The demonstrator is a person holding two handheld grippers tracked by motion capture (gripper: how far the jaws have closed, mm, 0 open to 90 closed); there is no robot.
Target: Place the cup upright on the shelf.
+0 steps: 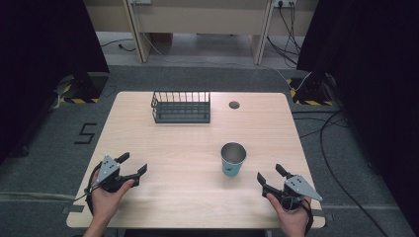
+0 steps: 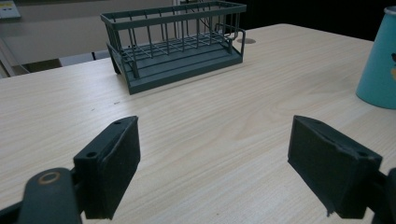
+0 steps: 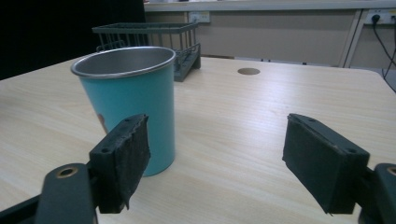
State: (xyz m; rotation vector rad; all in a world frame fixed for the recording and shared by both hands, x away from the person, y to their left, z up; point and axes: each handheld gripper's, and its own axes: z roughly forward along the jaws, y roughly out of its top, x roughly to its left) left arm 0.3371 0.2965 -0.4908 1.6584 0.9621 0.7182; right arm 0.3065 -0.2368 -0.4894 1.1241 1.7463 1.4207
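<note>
Your left tongs (image 1: pixel 132 165) stand open with nothing between the pads, low over the pale wooden table (image 1: pixel 197 143) at about 8 o'clock on its top. From the left gripper view, the left tongs (image 2: pixel 212 163) show bare wood in the gap, and neither pad touches anything. Your right tongs (image 1: pixel 269 176) sit at about 4 o'clock, jaws apart and holding nothing. Through the right gripper view, the right tongs (image 3: pixel 215 163) frame bare table, with the teal metal cup with a steel rim (image 3: pixel 128 102) standing upright just past the left pad; whether that pad touches the cup you cannot tell from there, while the high view shows a gap between them.

Count one cup (image 1: pixel 232 159), right of the table's middle, at about 10 o'clock from your right tongs. There is one dark grey wire rack (image 1: pixel 181 106), empty, toward 12 o'clock near the far edge, and one round cable hole (image 1: pixel 234 104) just to the rack's right.

The high view gives you both hands and the floor cables (image 1: pixel 336 148). The left gripper view catches the cup (image 2: pixel 379 60) at its right edge, and the rack (image 2: pixel 175 44) close up. The right gripper view shows the rack (image 3: pixel 154 37) behind the cup, plus wall sockets (image 3: pixel 380 16) at the back.
</note>
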